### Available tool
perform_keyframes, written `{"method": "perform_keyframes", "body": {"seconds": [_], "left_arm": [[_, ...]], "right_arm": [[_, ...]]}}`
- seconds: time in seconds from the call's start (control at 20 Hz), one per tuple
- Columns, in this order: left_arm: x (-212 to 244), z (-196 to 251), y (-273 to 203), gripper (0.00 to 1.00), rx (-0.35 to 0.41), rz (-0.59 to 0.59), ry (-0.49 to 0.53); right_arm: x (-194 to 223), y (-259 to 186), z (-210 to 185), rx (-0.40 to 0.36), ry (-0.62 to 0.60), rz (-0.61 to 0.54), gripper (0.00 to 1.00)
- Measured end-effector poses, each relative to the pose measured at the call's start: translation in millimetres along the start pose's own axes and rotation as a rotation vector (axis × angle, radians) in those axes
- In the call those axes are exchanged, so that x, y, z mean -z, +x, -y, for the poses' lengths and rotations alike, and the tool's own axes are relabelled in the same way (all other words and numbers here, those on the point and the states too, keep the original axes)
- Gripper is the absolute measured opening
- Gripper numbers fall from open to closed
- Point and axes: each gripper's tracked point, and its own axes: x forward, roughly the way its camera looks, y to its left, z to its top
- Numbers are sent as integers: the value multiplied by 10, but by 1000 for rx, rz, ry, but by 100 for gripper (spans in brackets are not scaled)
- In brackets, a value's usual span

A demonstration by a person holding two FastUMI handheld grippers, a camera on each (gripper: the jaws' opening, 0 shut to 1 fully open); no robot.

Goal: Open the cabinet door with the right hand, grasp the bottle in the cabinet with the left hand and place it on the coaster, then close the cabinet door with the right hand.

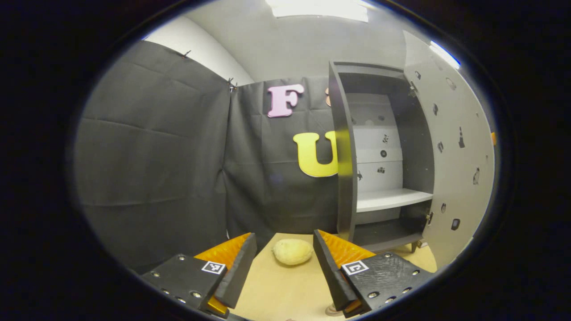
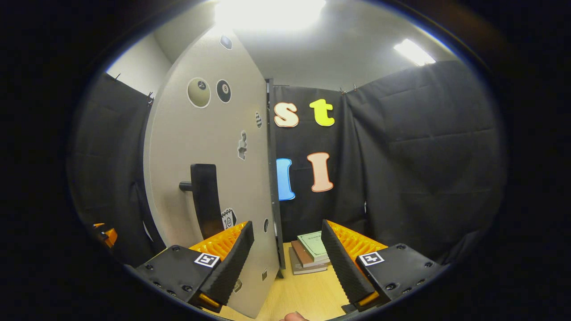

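Observation:
In the left gripper view the dark cabinet (image 1: pixel 343 178) stands open at the right, and its pale door (image 1: pixel 455 147) is swung out to the far right. The white shelf (image 1: pixel 388 199) and the dark floor below it look bare. My left gripper (image 1: pixel 284 236) is open over the wooden table, short of the cabinet, with nothing between its fingers. In the right gripper view the door (image 2: pixel 209 133) shows its outer face with a black handle (image 2: pixel 204 198). My right gripper (image 2: pixel 286 224) is open, and the door's free edge stands between its fingers, untouched.
A pale, potato-like lump (image 1: pixel 292 251) lies on the table (image 1: pixel 285 290) ahead of the left gripper. A small round thing (image 1: pixel 332 309) sits at the bottom edge; I cannot tell what it is. A stack of books (image 2: pixel 312 252) lies right of the door.

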Motion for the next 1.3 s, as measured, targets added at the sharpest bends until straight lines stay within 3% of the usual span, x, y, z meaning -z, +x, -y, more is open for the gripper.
{"method": "perform_keyframes", "body": {"seconds": [0.45,0.95,1.3], "left_arm": [[89,-256,-21,79,-14,-4,18],[6,-427,-102,77,-18,8,47],[-136,-285,-102,77,6,27,30]], "right_arm": [[21,205,-736,-85,-25,0,97],[161,732,-1691,-254,-7,-28,98],[224,818,-1652,-252,-9,-43,98]]}}
